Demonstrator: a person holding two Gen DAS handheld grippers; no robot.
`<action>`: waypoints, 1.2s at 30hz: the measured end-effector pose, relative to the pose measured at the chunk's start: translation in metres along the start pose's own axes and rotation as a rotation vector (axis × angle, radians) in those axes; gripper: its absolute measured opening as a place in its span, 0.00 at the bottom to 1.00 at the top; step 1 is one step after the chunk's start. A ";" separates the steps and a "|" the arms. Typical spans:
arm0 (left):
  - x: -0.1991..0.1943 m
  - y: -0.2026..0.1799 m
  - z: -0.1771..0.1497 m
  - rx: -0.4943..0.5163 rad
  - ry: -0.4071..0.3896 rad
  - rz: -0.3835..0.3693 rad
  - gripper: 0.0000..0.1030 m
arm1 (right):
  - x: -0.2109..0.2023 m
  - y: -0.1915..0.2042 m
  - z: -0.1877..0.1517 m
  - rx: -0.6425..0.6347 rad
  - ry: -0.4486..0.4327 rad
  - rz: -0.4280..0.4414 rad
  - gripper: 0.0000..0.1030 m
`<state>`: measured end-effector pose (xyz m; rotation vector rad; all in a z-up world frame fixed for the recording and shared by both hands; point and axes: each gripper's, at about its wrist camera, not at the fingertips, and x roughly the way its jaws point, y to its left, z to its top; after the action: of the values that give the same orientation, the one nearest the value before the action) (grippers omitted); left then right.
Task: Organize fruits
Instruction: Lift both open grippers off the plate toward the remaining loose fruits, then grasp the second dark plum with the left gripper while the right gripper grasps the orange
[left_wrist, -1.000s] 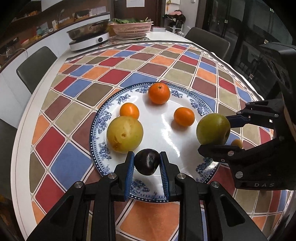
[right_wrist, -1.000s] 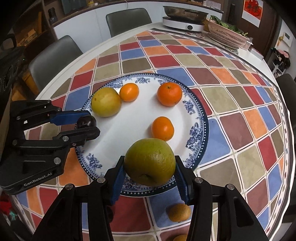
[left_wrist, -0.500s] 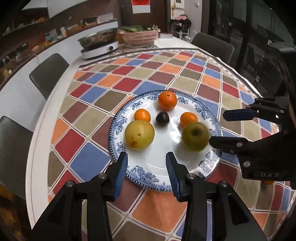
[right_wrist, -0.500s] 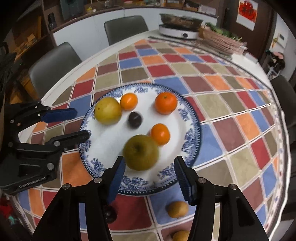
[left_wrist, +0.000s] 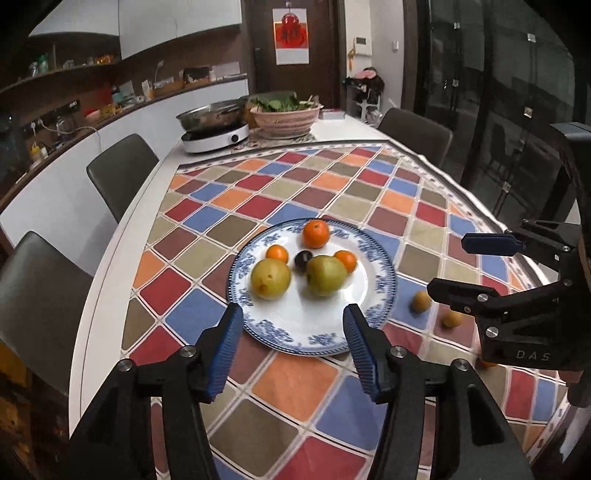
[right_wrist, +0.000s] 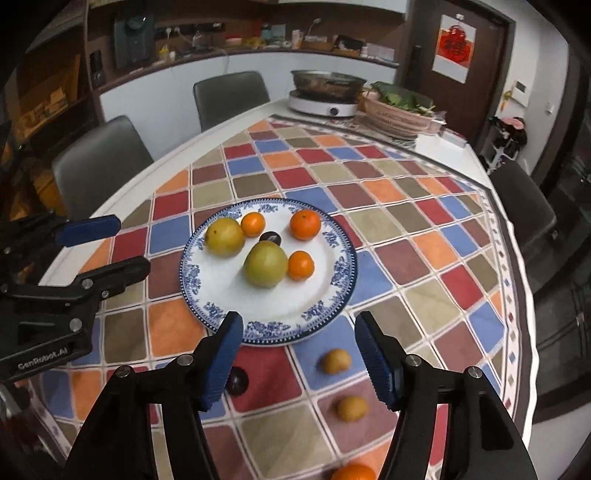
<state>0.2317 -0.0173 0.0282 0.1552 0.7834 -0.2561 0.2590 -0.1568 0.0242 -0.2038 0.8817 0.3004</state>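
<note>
Plate (right_wrist: 343, 258): three oranges (right_wrist: 304, 224), two pears (right_wrist: 266, 264).

**Fruit count, on the plate and off**

On the one plate (right_wrist: 343, 266): three oranges (right_wrist: 305, 224), two yellow-green pears (right_wrist: 266, 264), one dark plum (right_wrist: 270, 237). Off it, on the counter (right_wrist: 424, 254): two small yellow-brown fruits (right_wrist: 335, 361), one more dark plum (right_wrist: 236, 382), one orange (right_wrist: 352, 472).

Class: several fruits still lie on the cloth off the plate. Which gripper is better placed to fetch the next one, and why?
Probably the right gripper: open, empty, and the small yellow fruit lies just beyond its fingers. The left gripper faces the plate.
</note>
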 end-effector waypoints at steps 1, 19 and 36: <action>-0.005 -0.003 -0.002 0.002 -0.009 0.001 0.56 | -0.005 0.000 -0.003 0.004 -0.008 -0.006 0.62; -0.034 -0.037 -0.026 0.055 -0.034 -0.009 0.68 | -0.059 -0.022 -0.062 0.203 -0.039 -0.171 0.70; 0.011 -0.069 -0.053 0.122 0.112 -0.075 0.69 | -0.037 -0.043 -0.117 0.342 0.076 -0.188 0.70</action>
<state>0.1839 -0.0726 -0.0199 0.2575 0.8863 -0.3694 0.1666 -0.2383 -0.0179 0.0206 0.9677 -0.0354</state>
